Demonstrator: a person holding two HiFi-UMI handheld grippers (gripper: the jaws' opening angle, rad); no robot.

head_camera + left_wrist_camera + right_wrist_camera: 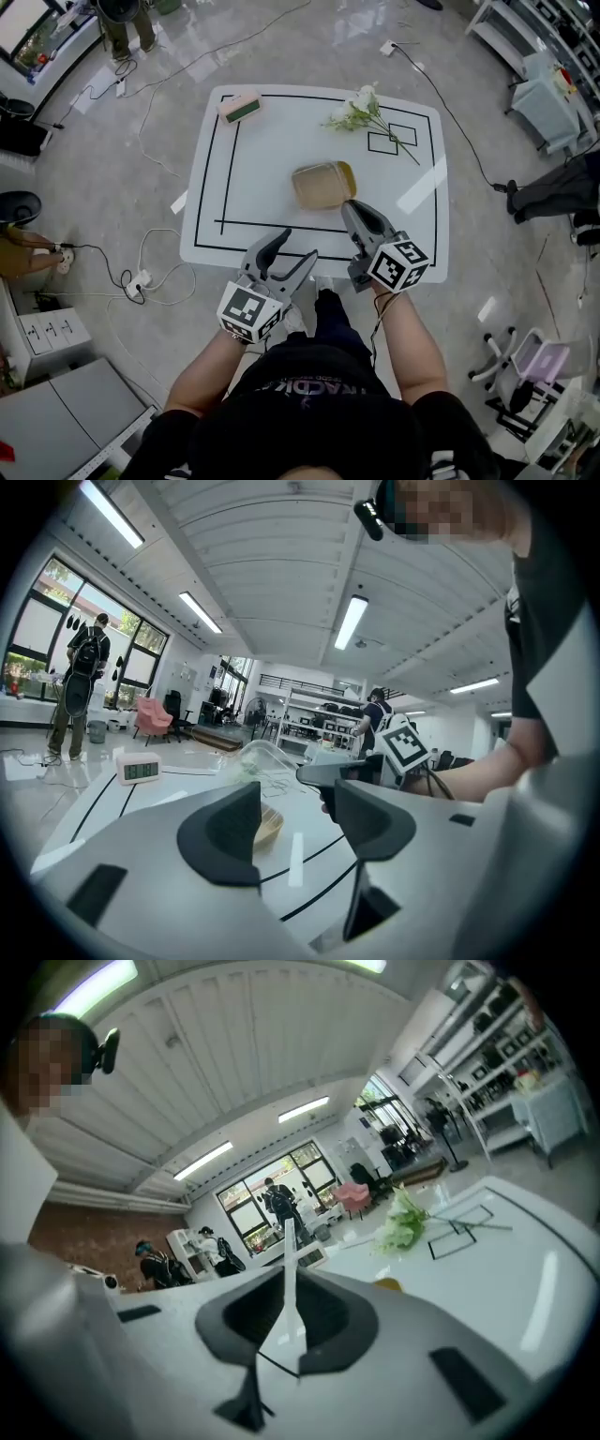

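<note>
Jar lay sideways on table, long axis left-right, just ahead of right gripper (jaws pressed together, empty); left gripper sat farther back, jaws apart, holding nothing.

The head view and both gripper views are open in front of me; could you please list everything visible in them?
table: one, white with black lines, centre of the floor.
jar: one, clear with a yellow lid, on its side mid-table.
clock: one, pink and green, far left corner of the table.
flowers: one bunch, white with green stems, far right of the table.
power strip: one, white, on the floor left of the table.
left gripper: one, grey, jaws apart, near table edge.
right gripper: one, grey, jaws together, beside the jar.
</note>
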